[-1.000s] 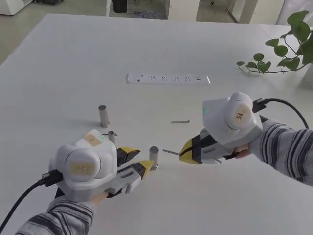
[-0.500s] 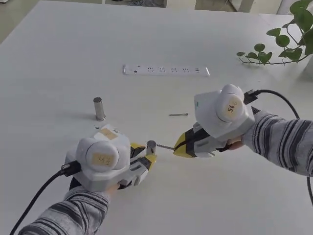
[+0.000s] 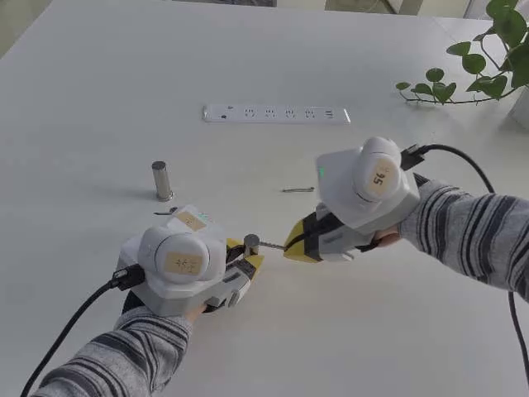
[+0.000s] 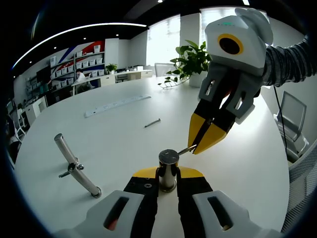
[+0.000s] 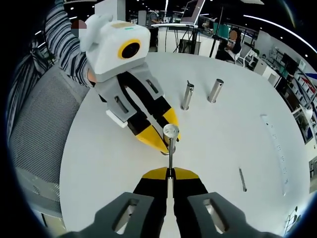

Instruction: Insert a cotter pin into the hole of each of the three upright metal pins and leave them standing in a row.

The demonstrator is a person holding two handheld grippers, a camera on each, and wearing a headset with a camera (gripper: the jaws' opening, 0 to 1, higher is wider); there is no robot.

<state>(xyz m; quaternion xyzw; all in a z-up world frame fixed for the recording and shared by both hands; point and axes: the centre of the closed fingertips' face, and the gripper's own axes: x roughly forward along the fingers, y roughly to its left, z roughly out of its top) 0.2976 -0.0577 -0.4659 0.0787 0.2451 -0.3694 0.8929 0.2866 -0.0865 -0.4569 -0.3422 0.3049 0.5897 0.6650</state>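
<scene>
Left gripper (image 3: 248, 263) clamps the nearest metal pin (image 3: 251, 244) upright on the table (image 3: 99, 99); right gripper (image 3: 291, 246) pinches a cotter pin (image 3: 271, 244), tip against that pin's top. Sticker digits on both grippers are too blurred to read. Beyond stand a pinned metal pin (image 4: 74, 166) and a bare metal pin (image 3: 161, 180), a loose cotter pin (image 3: 297, 189), then a power strip (image 3: 275, 113)

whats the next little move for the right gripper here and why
Probably ease the right gripper forward along the line of the cotter pin. Its tip meets the metal pin just under its head, which the left gripper clamps upright; whether it has entered the hole is unclear.
</scene>
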